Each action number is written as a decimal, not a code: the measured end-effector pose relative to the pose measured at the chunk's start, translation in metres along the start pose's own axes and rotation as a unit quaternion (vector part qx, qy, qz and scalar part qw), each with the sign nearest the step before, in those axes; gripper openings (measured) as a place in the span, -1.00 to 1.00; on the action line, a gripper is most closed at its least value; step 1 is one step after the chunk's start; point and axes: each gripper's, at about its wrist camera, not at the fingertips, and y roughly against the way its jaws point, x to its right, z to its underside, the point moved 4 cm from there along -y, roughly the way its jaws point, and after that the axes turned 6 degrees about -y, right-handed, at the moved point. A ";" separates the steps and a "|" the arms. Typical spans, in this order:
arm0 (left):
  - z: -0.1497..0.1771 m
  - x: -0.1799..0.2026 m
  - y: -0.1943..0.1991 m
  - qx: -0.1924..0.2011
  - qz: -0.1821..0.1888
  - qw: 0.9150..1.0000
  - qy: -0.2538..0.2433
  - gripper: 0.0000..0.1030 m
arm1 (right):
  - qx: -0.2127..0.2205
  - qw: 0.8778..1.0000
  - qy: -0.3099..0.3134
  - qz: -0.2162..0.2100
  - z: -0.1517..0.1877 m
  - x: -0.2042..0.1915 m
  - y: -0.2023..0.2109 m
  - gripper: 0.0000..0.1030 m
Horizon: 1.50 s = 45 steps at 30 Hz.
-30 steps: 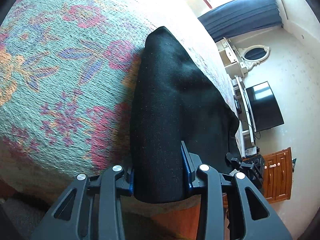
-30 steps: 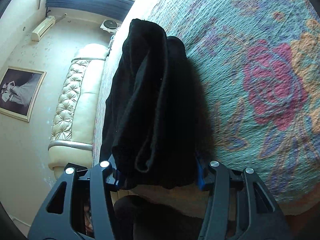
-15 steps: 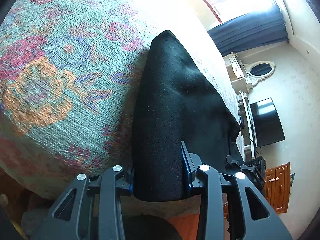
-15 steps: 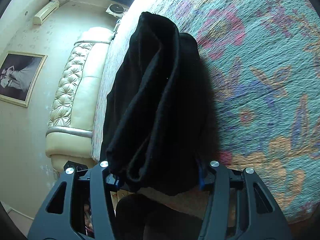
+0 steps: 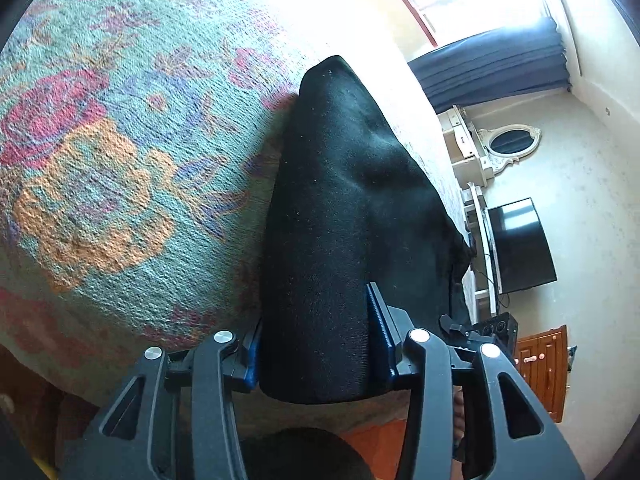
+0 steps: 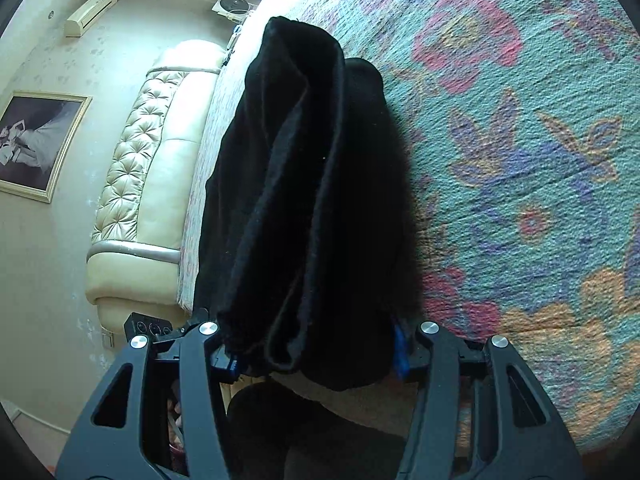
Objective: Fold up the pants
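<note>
The left gripper (image 5: 316,356) has the near end of the folded black pants (image 5: 340,216) between its blue pads. Its jaws have just been opening: the left pad lies against the cloth, while a thin gap seems to show at the right pad, so the hold looks to be loosening more than clamping. The right gripper (image 6: 316,354) straddles the other near corner of the pants (image 6: 304,200), its pads pressing in on the thick stacked layers from both sides.

Outward from the jaws, the pants run away from both cameras as one long, narrow bundle lying on the flowered bedspread (image 5: 120,152), close to the edge of the bed. In the right wrist view the layers are uneven, with one rolled fold standing proud and a darker layer bulging beside it. Beyond the bed are a tufted cream headboard (image 6: 140,184) and a framed picture (image 6: 36,144) on one side, and a television (image 5: 520,244) and dark curtain (image 5: 492,64) on the other.

The step in hand appears to be setting down the folded bundle and letting go. To do it well, both ends should rest fully on the bedspread before either gripper lets go, so the near end does not slide off the mattress edge. The jaws should spread wide enough to clear the bulk, then draw straight back along the pants rather than sideways, which could drag the top layer and undo the fold. The rolled layer by the right gripper would benefit from a flattening press afterwards.
</note>
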 end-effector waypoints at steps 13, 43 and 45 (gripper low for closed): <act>-0.031 0.002 0.034 0.067 0.048 0.997 -0.002 0.50 | 0.031 0.999 0.013 -0.005 -0.019 0.010 0.044 0.51; -0.143 -0.008 -0.080 -0.059 0.011 0.998 -0.017 -0.45 | 0.059 0.995 0.068 -0.045 -0.122 -0.026 -0.021 -0.32; -0.150 -0.005 -0.079 -0.054 0.006 0.998 -0.026 -0.46 | 0.065 0.994 0.070 -0.047 -0.126 -0.030 -0.022 -0.32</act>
